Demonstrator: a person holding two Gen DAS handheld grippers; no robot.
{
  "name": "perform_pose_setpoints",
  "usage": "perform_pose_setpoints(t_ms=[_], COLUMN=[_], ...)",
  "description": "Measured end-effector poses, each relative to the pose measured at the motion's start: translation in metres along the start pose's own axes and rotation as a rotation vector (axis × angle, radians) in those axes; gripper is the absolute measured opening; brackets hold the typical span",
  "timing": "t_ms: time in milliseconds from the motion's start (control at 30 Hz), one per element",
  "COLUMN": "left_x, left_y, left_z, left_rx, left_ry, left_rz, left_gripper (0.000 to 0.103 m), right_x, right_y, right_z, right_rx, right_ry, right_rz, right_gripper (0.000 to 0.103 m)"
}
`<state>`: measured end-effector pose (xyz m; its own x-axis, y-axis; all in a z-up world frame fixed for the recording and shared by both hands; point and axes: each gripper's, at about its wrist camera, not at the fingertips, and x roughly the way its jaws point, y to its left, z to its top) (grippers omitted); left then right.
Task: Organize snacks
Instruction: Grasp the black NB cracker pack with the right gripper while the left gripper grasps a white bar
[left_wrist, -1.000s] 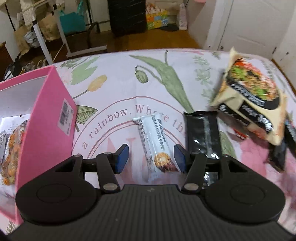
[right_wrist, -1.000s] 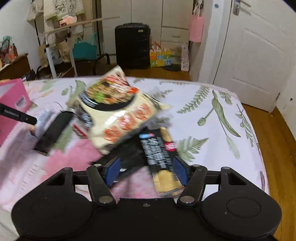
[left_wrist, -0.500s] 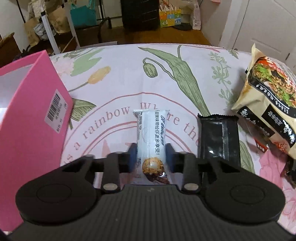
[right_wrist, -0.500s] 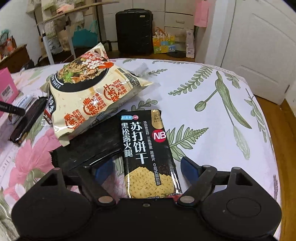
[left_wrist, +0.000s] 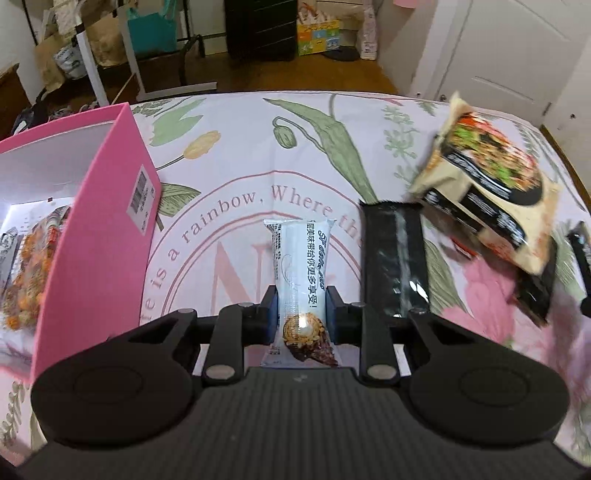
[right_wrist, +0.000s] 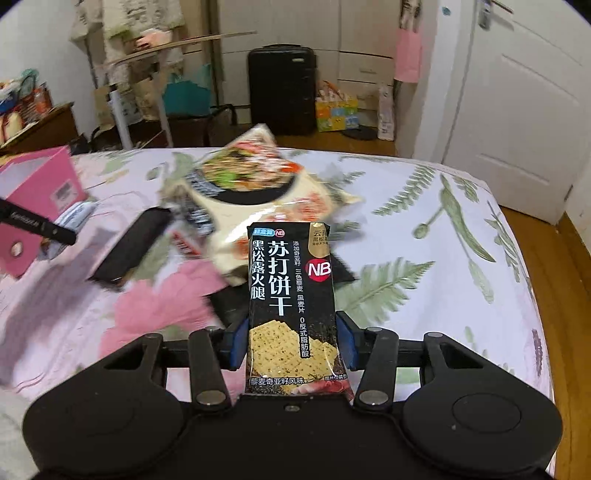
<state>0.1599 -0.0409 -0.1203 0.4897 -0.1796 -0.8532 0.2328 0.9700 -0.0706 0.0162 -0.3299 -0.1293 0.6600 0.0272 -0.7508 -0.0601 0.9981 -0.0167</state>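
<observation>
My left gripper (left_wrist: 301, 312) is shut on a white snack bar (left_wrist: 300, 273) that lies lengthwise between the pads, lifted a little off the flowered cloth. A pink box (left_wrist: 99, 236) stands open to its left, with snack packs inside. My right gripper (right_wrist: 290, 338) is shut on a black cracker pack (right_wrist: 291, 291) and holds it above the cloth. A cream noodle bag (right_wrist: 258, 199) lies beyond it; it also shows in the left wrist view (left_wrist: 491, 199). A black bar (left_wrist: 395, 258) lies right of the white bar.
The flowered cloth (left_wrist: 240, 155) covers the table, whose far edge drops to a wooden floor. A black suitcase (right_wrist: 282, 86), a rack with bags and a white door (right_wrist: 524, 110) stand behind. A dark flat pack (right_wrist: 229, 306) lies under the cracker pack.
Both grippers went from open to shut: the left closed on the white snack bar, the right closed on the black cracker pack and raised it. The noodle bag shifted.
</observation>
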Motion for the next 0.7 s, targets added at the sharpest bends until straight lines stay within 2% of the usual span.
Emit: perform_pose_setpoints(t_ms=[233, 700], left_x=[-0.034, -0.111], left_y=[-0.003, 0.017], left_z=[-0.021, -0.064], left_rx=[0.046, 0.159], left_ry=[0.007, 0.060], left_rz=[0.016, -0.018], left_gripper=[0.025, 0.025], right_x=[-0.016, -0.061], right_y=[0.048, 0.136], right_z=[0.003, 0.031], right_rx=[-0.015, -0.135], right_ry=[0.119, 0.140], right_rz=[0.130, 0.386], right_gripper=[0.053, 0.053])
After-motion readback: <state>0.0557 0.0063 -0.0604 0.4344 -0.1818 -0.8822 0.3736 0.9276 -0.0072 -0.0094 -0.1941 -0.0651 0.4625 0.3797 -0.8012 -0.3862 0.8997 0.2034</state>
